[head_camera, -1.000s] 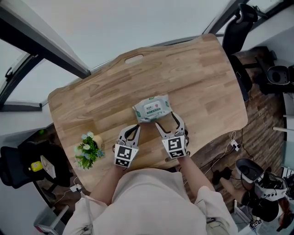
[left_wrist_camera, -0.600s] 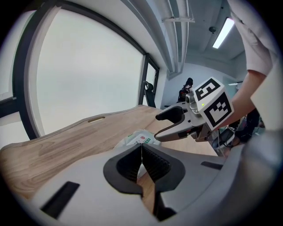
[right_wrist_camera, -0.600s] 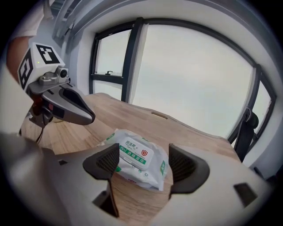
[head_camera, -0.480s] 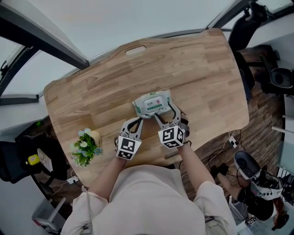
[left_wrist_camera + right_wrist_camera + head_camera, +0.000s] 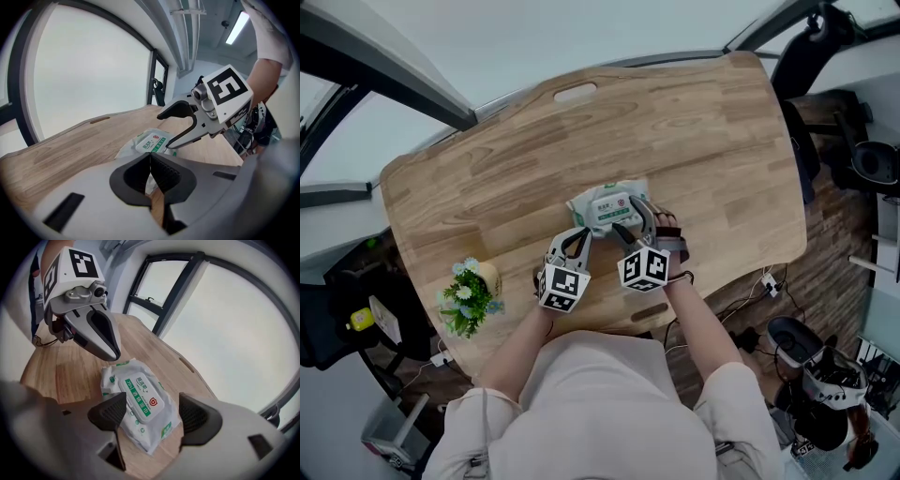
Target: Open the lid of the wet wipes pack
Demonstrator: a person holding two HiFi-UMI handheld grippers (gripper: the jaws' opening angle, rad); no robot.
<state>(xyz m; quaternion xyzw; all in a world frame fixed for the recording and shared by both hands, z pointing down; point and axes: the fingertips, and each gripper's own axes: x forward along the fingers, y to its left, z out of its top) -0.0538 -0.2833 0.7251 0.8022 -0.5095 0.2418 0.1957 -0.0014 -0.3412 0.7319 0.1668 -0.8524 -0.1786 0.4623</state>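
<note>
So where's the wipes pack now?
Head view: wet wipes pack lies on the table, open right gripper over its near edge, left gripper by its near-left corner.

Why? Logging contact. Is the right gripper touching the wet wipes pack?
Cannot tell. Right gripper view: the open right gripper straddles the wet wipes pack; no contact or gap shows.

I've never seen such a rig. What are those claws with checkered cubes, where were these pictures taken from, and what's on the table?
A person holds a two-jaw gripper in each hand; the patterned cubes are part of them. One picture looks down from a camera on the head; the other two from cameras on the grippers. On the wooden table lie a wet wipes pack, lid closed, and small potted flowers. The left gripper is shut at the pack's edge, the right gripper open, jaws either side of the pack.
</note>
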